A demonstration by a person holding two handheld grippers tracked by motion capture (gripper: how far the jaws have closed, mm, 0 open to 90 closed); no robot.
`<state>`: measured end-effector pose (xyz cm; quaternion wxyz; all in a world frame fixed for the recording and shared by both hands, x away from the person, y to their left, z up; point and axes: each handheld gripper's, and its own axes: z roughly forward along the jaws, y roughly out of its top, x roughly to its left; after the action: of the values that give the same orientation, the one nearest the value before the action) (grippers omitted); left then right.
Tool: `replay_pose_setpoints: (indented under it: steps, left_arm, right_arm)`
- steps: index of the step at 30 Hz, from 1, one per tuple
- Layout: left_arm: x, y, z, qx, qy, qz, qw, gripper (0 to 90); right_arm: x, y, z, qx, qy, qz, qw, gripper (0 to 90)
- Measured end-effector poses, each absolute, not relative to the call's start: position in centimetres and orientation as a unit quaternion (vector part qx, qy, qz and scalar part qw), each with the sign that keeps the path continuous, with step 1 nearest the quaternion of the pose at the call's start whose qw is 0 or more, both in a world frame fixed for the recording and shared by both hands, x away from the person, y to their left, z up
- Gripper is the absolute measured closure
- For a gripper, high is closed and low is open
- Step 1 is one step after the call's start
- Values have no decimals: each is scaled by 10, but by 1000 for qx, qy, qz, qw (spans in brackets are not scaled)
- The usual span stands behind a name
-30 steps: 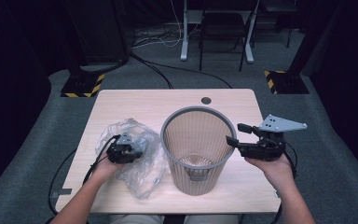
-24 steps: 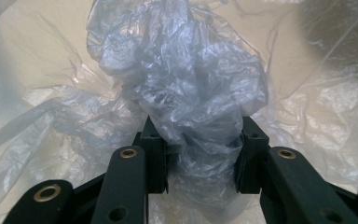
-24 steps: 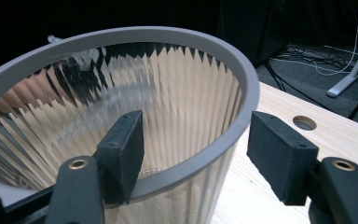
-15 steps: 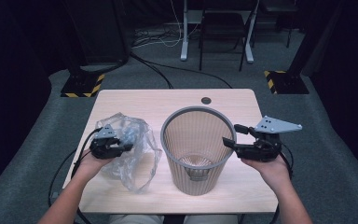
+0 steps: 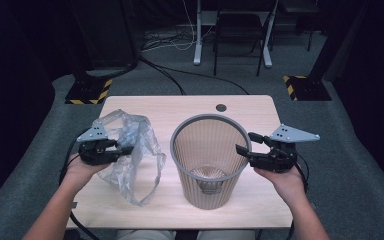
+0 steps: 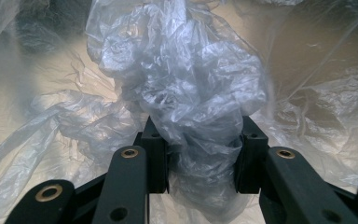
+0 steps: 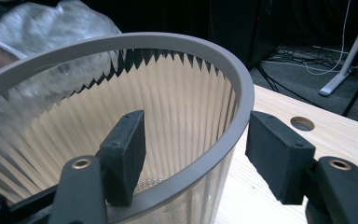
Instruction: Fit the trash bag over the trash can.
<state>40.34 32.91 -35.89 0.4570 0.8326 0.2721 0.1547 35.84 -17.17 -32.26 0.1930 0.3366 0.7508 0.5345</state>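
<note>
A crumpled clear plastic bag [image 5: 145,162] hangs from my left gripper [image 5: 126,150], lifted over the left part of the wooden table [image 5: 190,106]. In the left gripper view the gripper [image 6: 200,140] is shut on a bunched fold of the bag [image 6: 182,70]. A grey ribbed wastebasket [image 5: 207,120] stands upright mid-table. My right gripper [image 5: 246,142] straddles its right rim. In the right gripper view one jaw of the gripper [image 7: 196,123] is inside the basket's rim [image 7: 242,88] and one outside. The jaws have just been closing a little, with a gap still at the outer pad.
A round cable hole [image 5: 221,107] sits near the table's far edge. Beyond the table are grey carpet, black stands with yellow-striped feet [image 5: 87,92] and the legs of a desk [image 5: 230,55]. Cables trail from both grippers over the near edge.
My left gripper has risen and drifted left with the bag, pulling it up off the table. The right gripper stays at the basket's rim.
</note>
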Motion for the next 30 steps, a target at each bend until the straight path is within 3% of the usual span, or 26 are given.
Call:
replay_pose_setpoints:
  steps: [18, 30]
  left_arm:
    - [383, 341, -307, 828, 239, 150, 485, 639]
    - [376, 339, -287, 806, 216, 148, 531, 638]
  right_arm:
    - [360, -135, -320, 301, 774, 531, 167, 371]
    - [363, -136, -316, 283, 783, 532, 152, 389]
